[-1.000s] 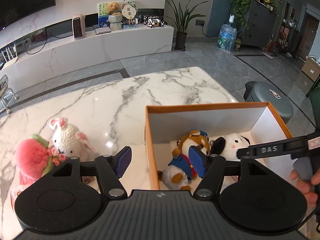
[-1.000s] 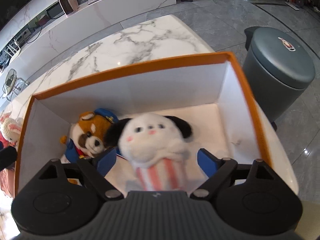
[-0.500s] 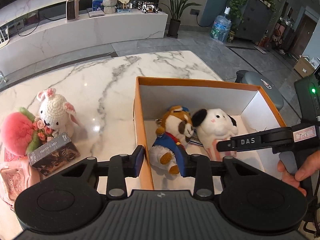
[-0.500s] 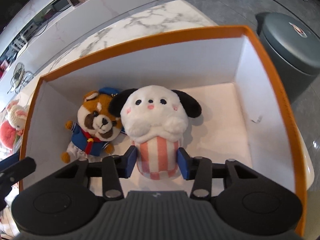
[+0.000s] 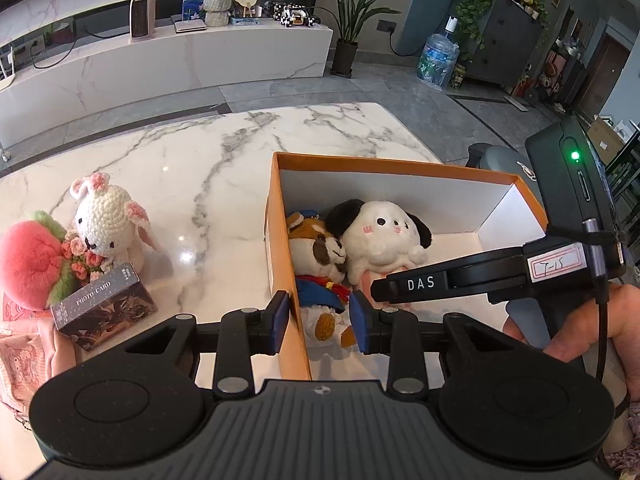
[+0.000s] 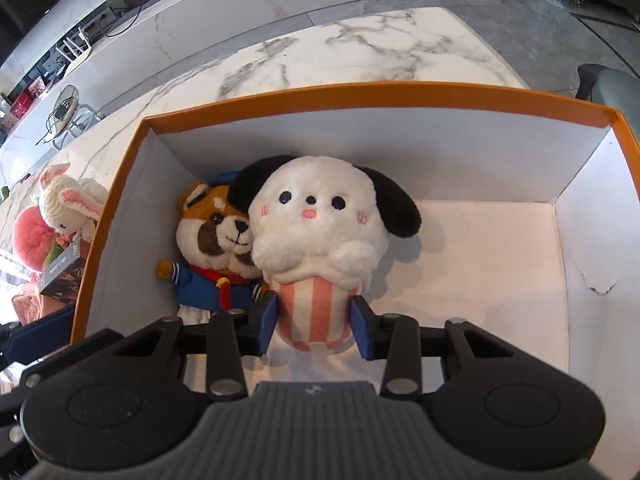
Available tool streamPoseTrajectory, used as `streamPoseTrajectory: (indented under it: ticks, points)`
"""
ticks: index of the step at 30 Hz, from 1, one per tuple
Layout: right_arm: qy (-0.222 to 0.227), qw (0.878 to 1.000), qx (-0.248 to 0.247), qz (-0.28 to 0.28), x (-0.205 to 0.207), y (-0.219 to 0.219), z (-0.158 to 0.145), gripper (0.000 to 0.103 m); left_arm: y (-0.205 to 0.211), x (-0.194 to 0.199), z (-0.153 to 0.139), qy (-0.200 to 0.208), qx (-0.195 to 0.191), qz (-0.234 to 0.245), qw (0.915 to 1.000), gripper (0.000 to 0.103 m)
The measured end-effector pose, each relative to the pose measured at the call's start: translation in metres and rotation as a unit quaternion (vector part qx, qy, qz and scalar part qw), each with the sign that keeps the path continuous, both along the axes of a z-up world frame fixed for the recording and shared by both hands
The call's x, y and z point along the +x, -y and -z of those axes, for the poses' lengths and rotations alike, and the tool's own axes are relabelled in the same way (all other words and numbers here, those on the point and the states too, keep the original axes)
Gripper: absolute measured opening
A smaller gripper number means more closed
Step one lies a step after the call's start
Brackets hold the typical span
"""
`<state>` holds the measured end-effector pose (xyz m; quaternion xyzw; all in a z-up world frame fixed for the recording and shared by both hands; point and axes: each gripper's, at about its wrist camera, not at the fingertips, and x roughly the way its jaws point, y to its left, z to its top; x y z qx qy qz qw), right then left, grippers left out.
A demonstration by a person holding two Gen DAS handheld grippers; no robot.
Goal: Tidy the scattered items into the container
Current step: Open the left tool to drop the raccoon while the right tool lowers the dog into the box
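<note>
Orange box (image 6: 360, 98) (white inside)

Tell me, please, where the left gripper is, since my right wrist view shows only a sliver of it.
Observer: The left gripper straddles the orange box's left wall, with one finger outside and one inside by the sailor bear's feet.
Operator: Thank you. What is the dark box beside the bunny?
Observer: It is a card box printed PHOTO CARD. It lies in front of the crochet bunny, partly on a pink pouch.
</note>
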<state>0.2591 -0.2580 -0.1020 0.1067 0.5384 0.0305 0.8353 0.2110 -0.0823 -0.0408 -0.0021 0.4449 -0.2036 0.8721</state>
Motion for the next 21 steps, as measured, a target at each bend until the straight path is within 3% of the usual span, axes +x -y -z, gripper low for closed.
streamPoseTrajectory:
  ticks: [9, 12, 16, 21]
  points:
    - [0.002, 1.0, -0.009, 0.015, -0.006, 0.0, -0.005, 0.047, 0.005, -0.001, 0.001, 0.008, 0.023, -0.002, 0.9997, 0.038]
    - [0.016, 1.0, -0.016, 0.012, -0.015, -0.002, -0.014, 0.056, 0.004, -0.005, -0.002, 0.015, 0.029, -0.005, 0.9994, 0.039]
    - [0.027, 0.999, -0.016, 0.014, -0.024, -0.002, -0.024, 0.056, 0.001, -0.014, -0.011, 0.03, 0.03, -0.014, 0.999, 0.051]
    - [0.046, 0.999, -0.017, 0.015, -0.044, -0.005, -0.04, 0.061, -0.008, -0.028, -0.023, 0.045, 0.023, -0.027, 0.9984, 0.056]
